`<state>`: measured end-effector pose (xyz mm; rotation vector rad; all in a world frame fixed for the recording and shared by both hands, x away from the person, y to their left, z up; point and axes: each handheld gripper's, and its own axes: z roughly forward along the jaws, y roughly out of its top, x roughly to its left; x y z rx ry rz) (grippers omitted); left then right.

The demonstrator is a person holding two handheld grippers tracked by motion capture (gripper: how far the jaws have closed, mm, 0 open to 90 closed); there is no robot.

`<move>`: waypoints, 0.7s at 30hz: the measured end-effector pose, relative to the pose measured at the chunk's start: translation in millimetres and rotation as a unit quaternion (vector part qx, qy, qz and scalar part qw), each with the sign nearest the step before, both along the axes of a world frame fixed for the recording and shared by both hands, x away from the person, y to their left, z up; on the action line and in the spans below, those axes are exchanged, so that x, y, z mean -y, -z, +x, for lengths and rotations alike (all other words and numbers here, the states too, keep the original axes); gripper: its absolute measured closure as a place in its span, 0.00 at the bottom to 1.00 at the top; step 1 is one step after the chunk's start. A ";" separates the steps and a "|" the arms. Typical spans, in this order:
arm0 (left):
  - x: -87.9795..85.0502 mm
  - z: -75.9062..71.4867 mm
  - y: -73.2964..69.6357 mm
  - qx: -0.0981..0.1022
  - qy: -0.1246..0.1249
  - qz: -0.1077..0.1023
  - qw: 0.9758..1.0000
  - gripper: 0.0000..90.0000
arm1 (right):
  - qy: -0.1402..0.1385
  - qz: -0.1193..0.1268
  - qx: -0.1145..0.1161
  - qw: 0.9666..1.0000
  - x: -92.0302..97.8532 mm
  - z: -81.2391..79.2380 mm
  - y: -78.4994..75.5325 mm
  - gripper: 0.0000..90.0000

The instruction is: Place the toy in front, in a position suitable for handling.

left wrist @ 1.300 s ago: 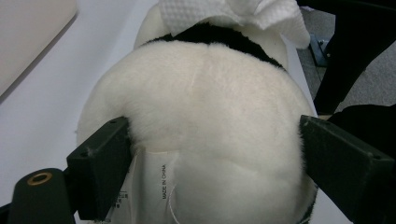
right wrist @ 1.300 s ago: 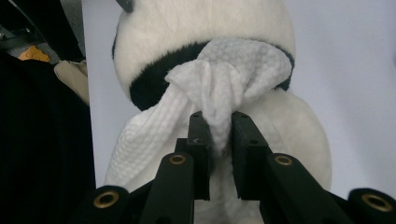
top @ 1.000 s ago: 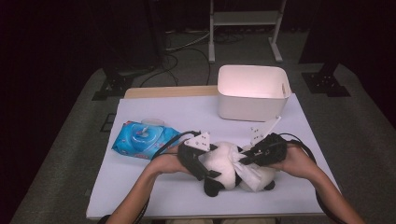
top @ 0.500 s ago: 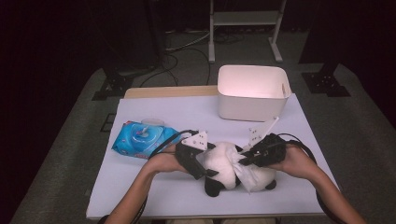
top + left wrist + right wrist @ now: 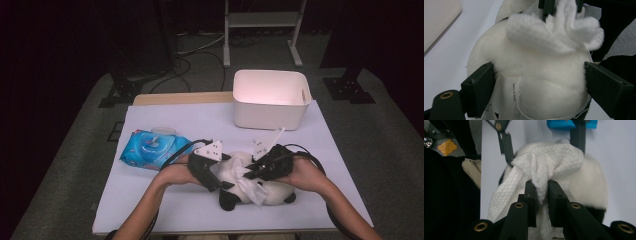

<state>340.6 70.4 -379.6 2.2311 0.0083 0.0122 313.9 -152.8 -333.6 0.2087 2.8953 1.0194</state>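
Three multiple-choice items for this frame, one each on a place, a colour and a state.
1. Where is the white bin?
A. far side of the table, right of centre
B. near edge, left
C. on the floor

2. What colour is the wipes pack?
A. red
B. blue
C. green

3. What does the right gripper pinch?
A. nothing
B. the pack
C. the white wipe

Answers:
1 A, it stands beyond the plush toy.
2 B, blue wrapper.
3 C, jaws squeeze the cloth, while the left gripper clamps the toy.
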 end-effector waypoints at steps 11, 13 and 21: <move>-1.6 -0.2 -0.9 0.002 -0.001 0.001 1.000 0.15 | -0.017 0.005 0.003 1.000 -20.6 2.1 -1.4 0.87; -3.6 -0.1 -2.9 0.005 -0.002 0.003 1.000 0.15 | -0.012 -0.001 0.005 1.000 -15.1 1.1 -2.0 0.87; -6.1 0.6 -4.7 0.004 -0.001 0.003 1.000 0.15 | 0.019 0.000 -0.007 1.000 16.8 0.3 3.0 0.87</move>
